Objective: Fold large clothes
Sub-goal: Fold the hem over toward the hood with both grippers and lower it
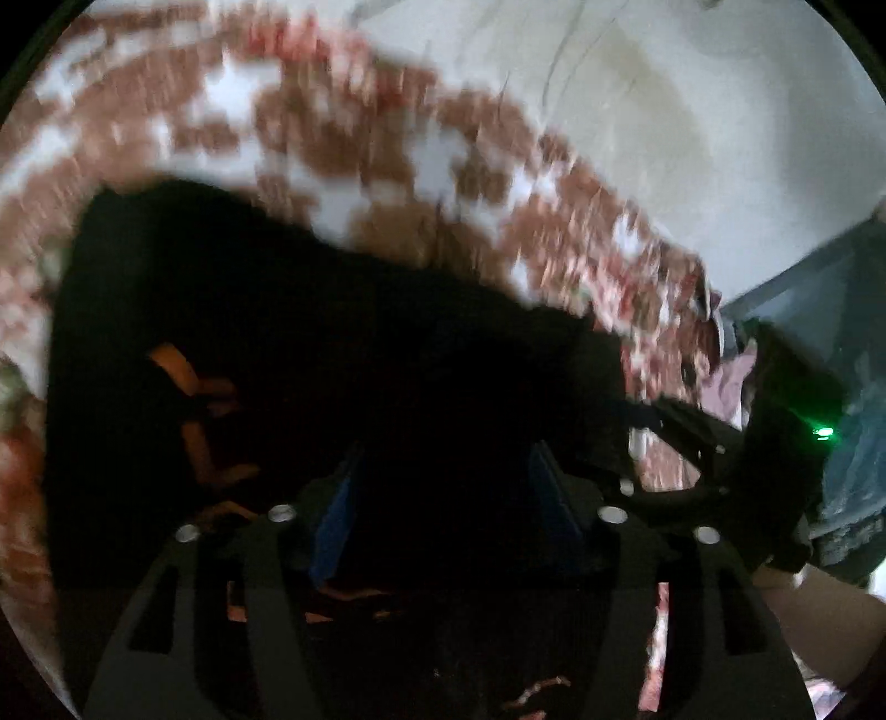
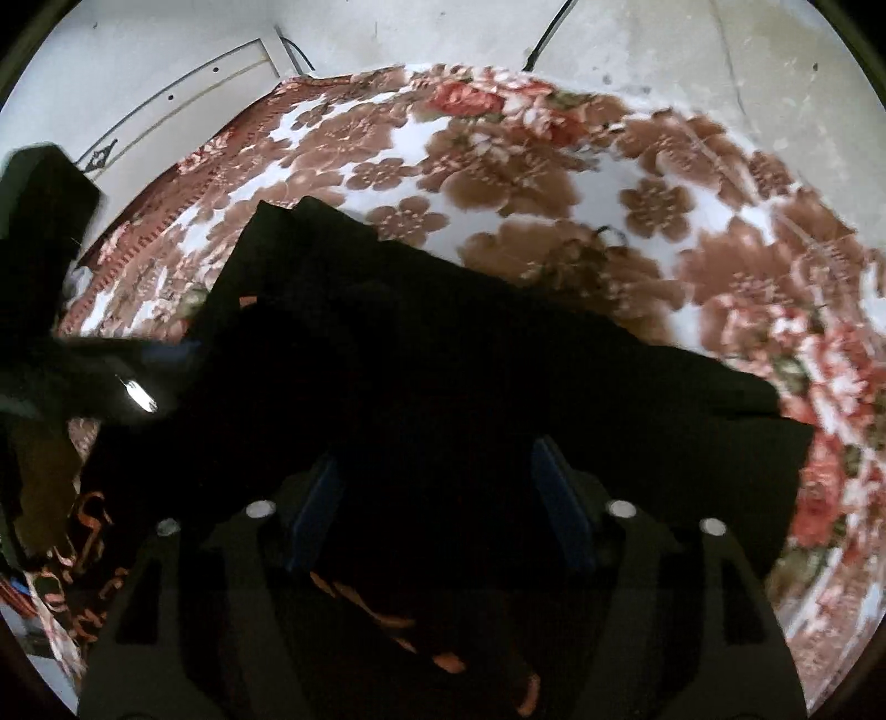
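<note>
Item one, black garment [image 2: 443,354]: a large dark cloth with orange lettering, it lay spread on the floral blanket [image 2: 498,166] directly beneath and ahead of both my tongs, its far edge running slantwise across the blanket in front of them. Item two, my left tongs [image 1: 443,498]: the blue pads [image 1: 332,526] stood apart with the black cloth filling the dark space between and under them; whether the pads pressed on the cloth I could not tell, the view there being dim and blurred. Item three, my right tongs [image 2: 443,498]: blue pads [image 2: 313,509] likewise parted, the black garment lying between and below them, orange print showing just under the near end of the tongs; grip or release could not be told here either. Item four, the blanket: white ground with brown and red flowers, covering a bed, it extended beyond the garment on the far side of both tongs. Item five, wall [image 2: 664,50]: pale and stained, it stood beyond the blanket's far edge. Item six, the right tool seen from the left wrist view, off to the right of my left tongs, carried a small green light [image 1: 822,432].
</note>
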`<act>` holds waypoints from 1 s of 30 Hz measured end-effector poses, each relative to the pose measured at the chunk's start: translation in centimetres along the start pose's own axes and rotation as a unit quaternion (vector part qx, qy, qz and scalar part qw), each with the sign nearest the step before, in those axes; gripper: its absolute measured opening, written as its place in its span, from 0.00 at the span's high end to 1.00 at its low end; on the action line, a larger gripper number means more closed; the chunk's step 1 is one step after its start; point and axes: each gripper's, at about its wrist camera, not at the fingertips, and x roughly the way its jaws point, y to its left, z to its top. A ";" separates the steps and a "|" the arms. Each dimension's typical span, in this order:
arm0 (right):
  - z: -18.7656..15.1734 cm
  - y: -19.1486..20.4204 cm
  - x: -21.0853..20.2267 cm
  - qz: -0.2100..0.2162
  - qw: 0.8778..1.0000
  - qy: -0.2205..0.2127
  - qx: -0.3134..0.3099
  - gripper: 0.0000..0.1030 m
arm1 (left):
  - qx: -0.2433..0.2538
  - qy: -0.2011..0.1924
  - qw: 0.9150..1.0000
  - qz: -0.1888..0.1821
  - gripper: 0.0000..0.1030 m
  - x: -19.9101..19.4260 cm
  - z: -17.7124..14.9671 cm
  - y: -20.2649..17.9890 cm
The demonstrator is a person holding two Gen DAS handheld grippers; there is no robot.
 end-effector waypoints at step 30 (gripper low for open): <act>-17.0 5.8 -6.3 0.030 0.993 0.104 -0.041 0.69 | 0.094 0.019 0.991 0.089 0.53 -5.6 -20.8 -2.5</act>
